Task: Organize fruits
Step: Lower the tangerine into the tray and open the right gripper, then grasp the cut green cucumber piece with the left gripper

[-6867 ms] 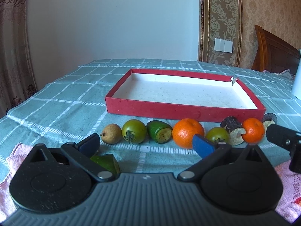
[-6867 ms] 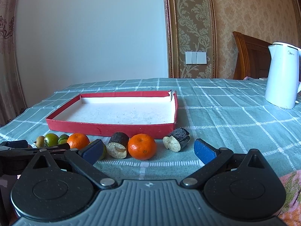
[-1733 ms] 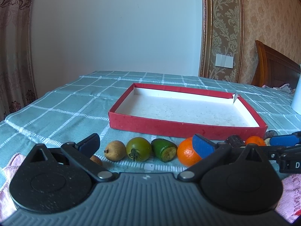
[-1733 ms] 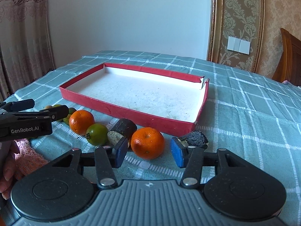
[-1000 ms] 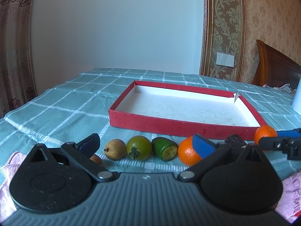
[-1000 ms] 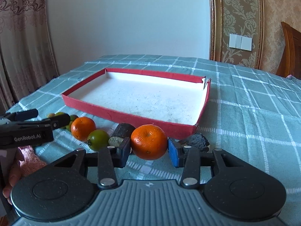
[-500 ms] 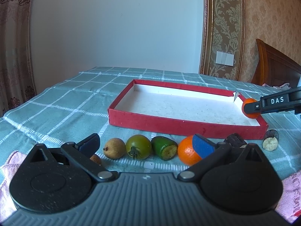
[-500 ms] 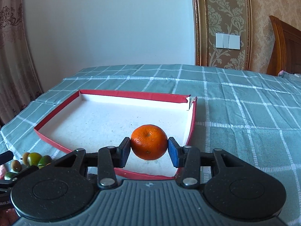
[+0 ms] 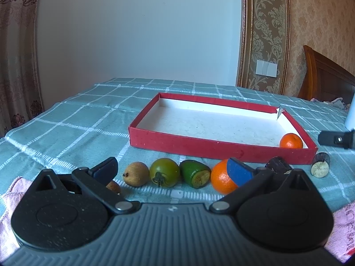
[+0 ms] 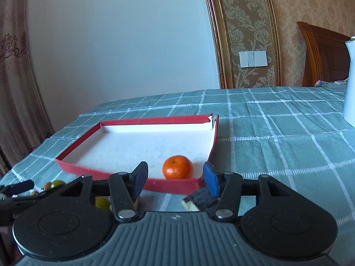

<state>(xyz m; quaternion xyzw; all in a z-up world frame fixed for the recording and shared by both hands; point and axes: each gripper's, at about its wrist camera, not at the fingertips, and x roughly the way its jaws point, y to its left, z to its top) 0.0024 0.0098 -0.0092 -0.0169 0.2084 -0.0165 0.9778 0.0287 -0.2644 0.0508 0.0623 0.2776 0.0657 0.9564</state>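
orange against white, a mandarin (image 10: pixel 177 167) is seen lying in the near right corner of the red tray (image 10: pixel 77 145), just beside its front wall. the right gripper (image 10: pixel 175 178) is held over the tray's front edge with its jaws opening; nothing is between them, the mandarin lying beyond and apart from the pads. the placing step is judged to be ending, with one fruit put away. on the checked counter (image 9: pixel 73 130) a row is left before the tray: a brown fruit (image 9: pixel 135 174), a green tomato (image 9: pixel 164 172), a cut green fruit (image 9: pixel 195 173), a second orange (image 9: pixel 220 177) and dark cut pieces (image 9: pixel 320 168). the left gripper (image 9: pixel 173 170) is held low before the row, its jaws wide apart and empty. next, the right gripper would need to be drawn back and lowered to another fruit, probably the nearest dark piece.
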